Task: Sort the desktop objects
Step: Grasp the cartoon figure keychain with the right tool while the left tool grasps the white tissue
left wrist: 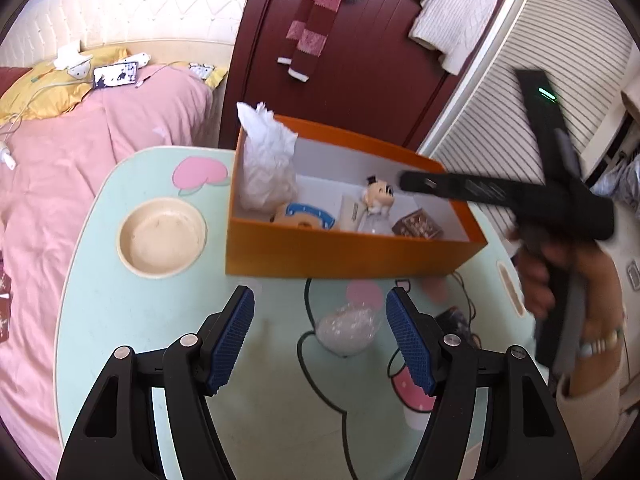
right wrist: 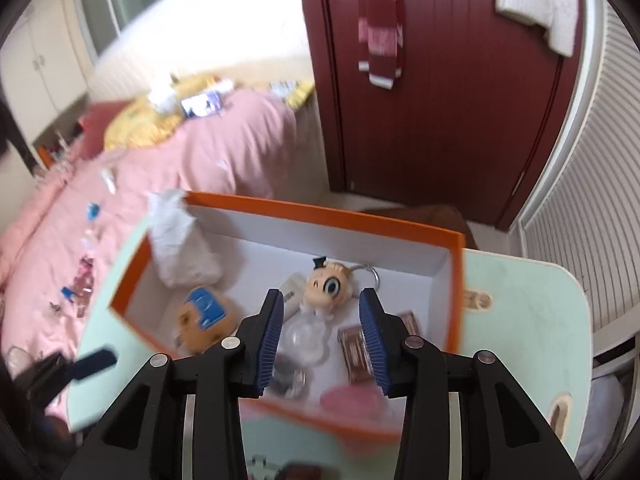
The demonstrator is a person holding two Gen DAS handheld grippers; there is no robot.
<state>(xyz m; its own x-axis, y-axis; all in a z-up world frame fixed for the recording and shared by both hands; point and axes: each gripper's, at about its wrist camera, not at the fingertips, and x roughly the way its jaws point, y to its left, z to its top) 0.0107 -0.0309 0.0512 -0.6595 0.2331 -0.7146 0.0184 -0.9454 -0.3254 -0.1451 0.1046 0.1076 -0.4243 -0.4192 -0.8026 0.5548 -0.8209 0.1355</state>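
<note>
Hovering over orange box (right wrist: 256,205), jaws apart.

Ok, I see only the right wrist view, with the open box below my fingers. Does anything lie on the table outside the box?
Observer: Yes. An empty cream bowl stands on the table, to the left of the box and apart from it.
Operator: And is there something near the left gripper?
Observer: A crumpled clear bag lies on the table just ahead of the left gripper, in line with the gap between its open jaws. Nothing is held.
</note>
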